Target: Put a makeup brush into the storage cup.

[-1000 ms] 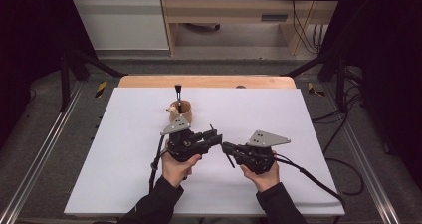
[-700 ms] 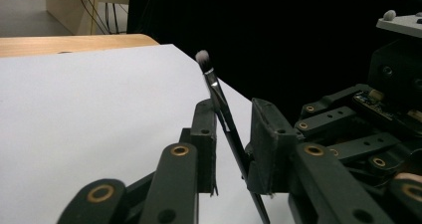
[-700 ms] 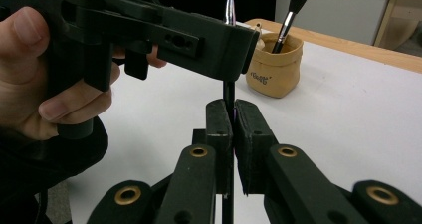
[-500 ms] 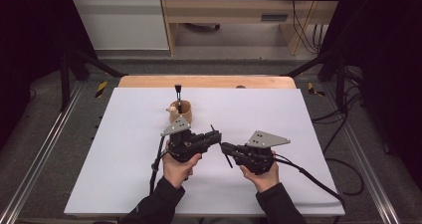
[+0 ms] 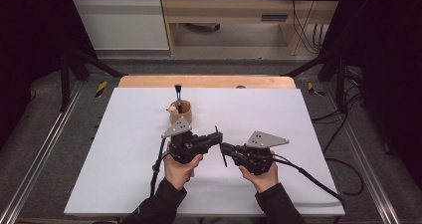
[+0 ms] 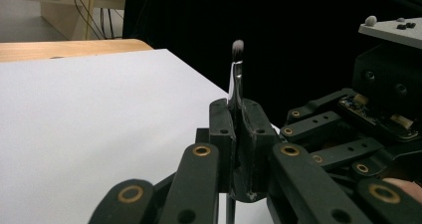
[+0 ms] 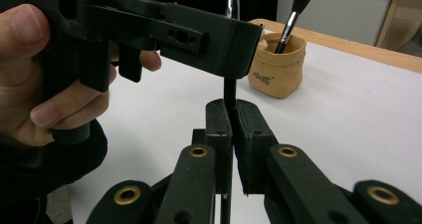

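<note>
The room is dark around the white table (image 5: 124, 184). The cup (image 5: 180, 112) stands just beyond your left gripper (image 5: 217, 137). Both your grippers, the right (image 5: 223, 148) too, are clamped on one thin brush (image 6: 237, 79). It stands upright between them, bristles up.

Tongs (image 7: 231, 129) clamped on brush handle (image 7: 229, 92)
</note>
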Motion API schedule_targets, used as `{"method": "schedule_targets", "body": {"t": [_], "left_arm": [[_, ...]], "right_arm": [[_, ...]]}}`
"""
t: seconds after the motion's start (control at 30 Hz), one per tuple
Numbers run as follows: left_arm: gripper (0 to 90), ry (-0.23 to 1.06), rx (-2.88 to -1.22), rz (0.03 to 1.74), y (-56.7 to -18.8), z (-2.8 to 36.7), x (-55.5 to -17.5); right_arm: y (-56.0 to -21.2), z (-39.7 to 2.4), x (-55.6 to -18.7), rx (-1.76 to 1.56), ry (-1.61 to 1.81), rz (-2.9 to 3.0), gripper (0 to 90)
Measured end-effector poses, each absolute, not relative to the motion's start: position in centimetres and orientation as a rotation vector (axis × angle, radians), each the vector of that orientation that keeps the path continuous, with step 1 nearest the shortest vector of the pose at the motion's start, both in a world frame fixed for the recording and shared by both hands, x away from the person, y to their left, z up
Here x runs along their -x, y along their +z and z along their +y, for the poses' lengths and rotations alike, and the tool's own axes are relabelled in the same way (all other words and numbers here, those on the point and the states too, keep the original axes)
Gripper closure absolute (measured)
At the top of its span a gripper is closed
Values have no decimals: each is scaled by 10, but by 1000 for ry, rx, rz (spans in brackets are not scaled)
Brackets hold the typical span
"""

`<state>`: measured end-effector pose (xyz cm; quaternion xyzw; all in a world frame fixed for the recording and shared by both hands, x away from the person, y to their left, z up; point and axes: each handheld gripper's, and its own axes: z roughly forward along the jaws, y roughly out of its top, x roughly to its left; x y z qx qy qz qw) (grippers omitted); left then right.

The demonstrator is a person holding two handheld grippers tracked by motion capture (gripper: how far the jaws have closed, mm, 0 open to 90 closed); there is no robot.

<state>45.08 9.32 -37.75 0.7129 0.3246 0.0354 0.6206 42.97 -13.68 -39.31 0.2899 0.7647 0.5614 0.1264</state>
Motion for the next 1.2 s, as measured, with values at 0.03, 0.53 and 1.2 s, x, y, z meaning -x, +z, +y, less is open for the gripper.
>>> {"method": "schedule_targets", "body": {"t": [0.03, 0.53, 1.2], "left_arm": [[851, 81, -1638, 744, -377, 93, -451], [852, 153, -1644, 732, -371, 104, -448], [851, 223, -1676, 718, -359, 126, -444]], "right_arm": [[-393, -137, -430, -844, 1635, 2227, 854], [-390, -141, -429, -859, 1622, 2216, 737], [-391, -157, -435, -977, 1518, 2144, 388]]}}
